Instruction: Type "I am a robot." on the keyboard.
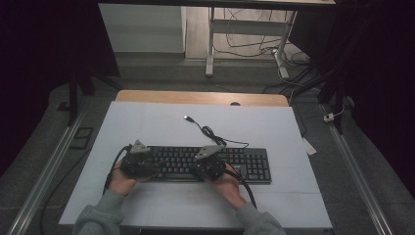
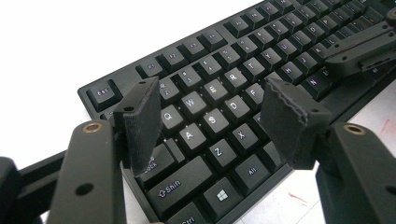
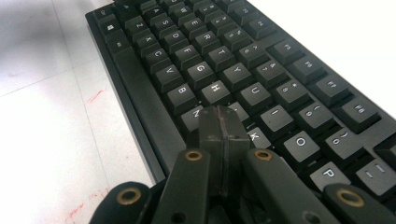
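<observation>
A black keyboard [image 1: 210,164] lies across the near middle of the white table top [image 1: 161,125]. Its cable [image 1: 211,133] loops behind it and ends in a loose USB plug [image 1: 187,118]. My left gripper [image 1: 146,165] hangs over the keyboard's left end. In the left gripper view it [image 2: 212,109] is open, and the keys [image 2: 212,119] from Q to X show between its pads [image 2: 140,126]. My right gripper [image 1: 206,166] is over the middle of the keyboard [image 3: 215,60]. In its own view it [image 3: 219,116] is shut with nothing in it, its tip just above the keys near J and K.
A wooden table edge [image 1: 200,97] shows behind the white top. Metal rails [image 1: 44,171] run along the floor on both sides. A desk frame [image 1: 210,44] and loose floor cables [image 1: 254,46] stand at the back. Red marks [image 3: 95,96] stain the table beside the keyboard.
</observation>
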